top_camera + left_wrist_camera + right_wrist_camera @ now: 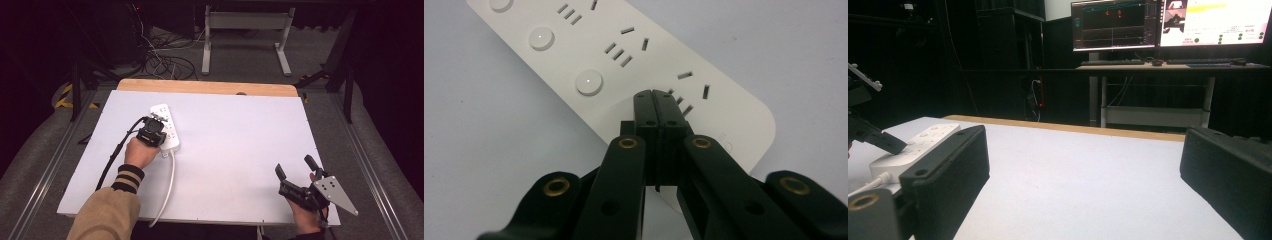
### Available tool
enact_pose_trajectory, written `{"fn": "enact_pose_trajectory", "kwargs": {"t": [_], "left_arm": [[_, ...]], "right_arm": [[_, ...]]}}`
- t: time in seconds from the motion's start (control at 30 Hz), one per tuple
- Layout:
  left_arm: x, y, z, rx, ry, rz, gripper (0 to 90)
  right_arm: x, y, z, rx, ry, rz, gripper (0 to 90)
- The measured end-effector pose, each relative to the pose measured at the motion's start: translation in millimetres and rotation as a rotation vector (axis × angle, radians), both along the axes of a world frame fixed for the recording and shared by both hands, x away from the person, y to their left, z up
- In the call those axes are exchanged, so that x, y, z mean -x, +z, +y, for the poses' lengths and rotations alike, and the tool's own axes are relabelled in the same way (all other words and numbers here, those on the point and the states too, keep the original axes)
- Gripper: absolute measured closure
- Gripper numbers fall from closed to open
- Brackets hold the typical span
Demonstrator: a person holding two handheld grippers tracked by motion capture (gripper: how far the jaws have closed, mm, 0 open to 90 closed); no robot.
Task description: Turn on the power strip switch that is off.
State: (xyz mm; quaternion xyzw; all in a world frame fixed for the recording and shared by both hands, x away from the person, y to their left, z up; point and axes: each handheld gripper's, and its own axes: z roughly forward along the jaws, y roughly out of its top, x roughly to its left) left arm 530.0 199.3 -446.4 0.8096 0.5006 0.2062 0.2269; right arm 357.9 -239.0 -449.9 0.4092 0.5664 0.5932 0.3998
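No text, brand or number can be read. The power strip (624, 75) bears a faint mark near its rounded end, just beside the shut left tool (655, 97), too pale to make out. The monitors (1168, 22) behind the surface (1088, 165) show writing too small to read.

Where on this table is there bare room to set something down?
The wide white stretch between the power strip and the right tongs is bare, as is the far right corner. It is crowded only at the left, where the shut left tongs meet the strip and its cord.
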Motion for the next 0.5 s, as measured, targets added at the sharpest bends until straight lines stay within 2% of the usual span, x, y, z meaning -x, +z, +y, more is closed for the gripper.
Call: {"fn": "enact_pose_trajectory", "kwargs": {"t": [0.5], "left_arm": [[0.4,-0.1,-0.1,-0.002,0.002,-0.002,90.0]], "right_arm": [[-0.3,-0.1,-0.3,-0.009,0.004,0.005,6.0]]}}
